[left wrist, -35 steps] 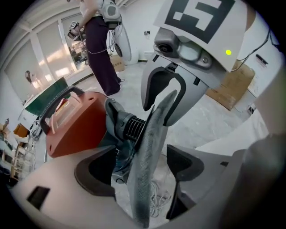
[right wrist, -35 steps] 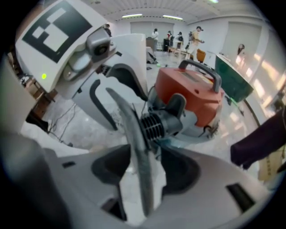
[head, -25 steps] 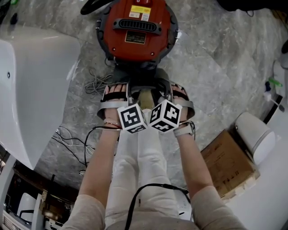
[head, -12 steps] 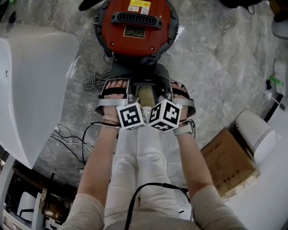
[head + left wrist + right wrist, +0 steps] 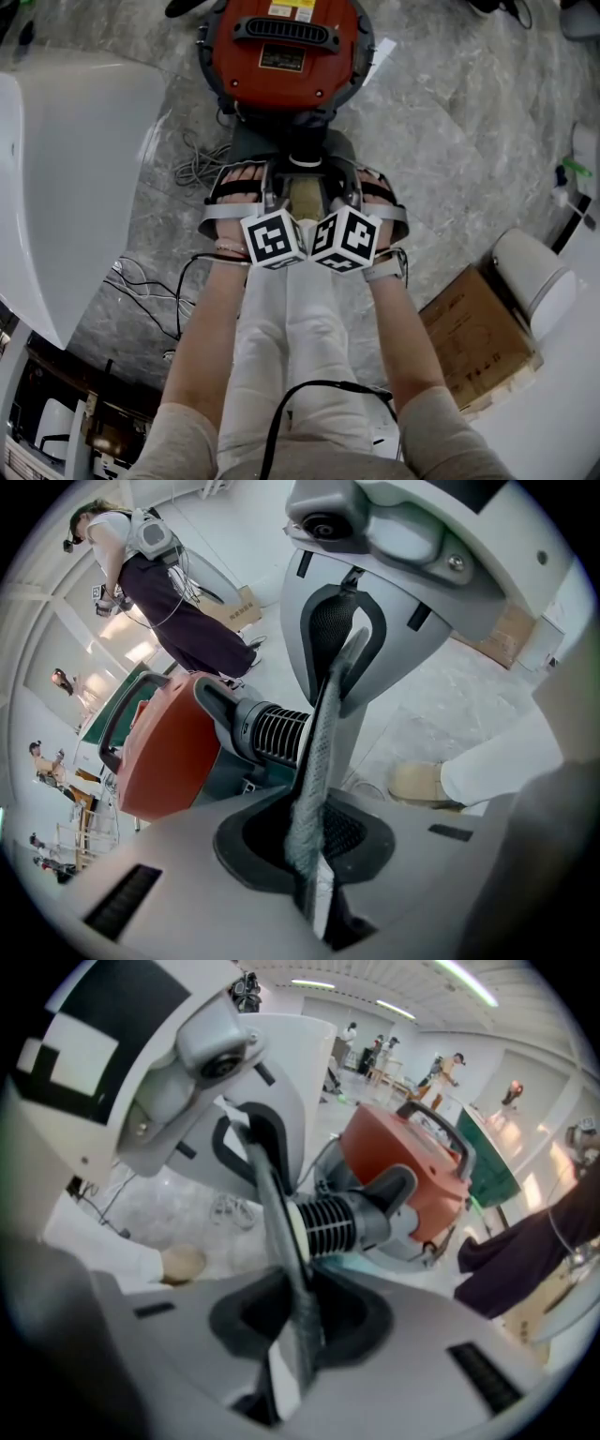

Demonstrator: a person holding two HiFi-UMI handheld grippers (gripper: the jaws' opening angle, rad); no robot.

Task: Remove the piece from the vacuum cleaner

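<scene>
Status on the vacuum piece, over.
Left tool, right tool: jaws closing, nothing visible between. Ribbed hose piece attached to vacuum cleaner. Tools face each other closely.

The vacuum cleaner stood on the floor at the top centre of the head view. Its hose end stuck out from the lower side, toward the person's legs, which ran down the middle of the frame. A tangle of cables lay just left of the hose end. A large tub filled the left edge. At the lower right sat a cardboard box, with a round container just above and to its right.
</scene>
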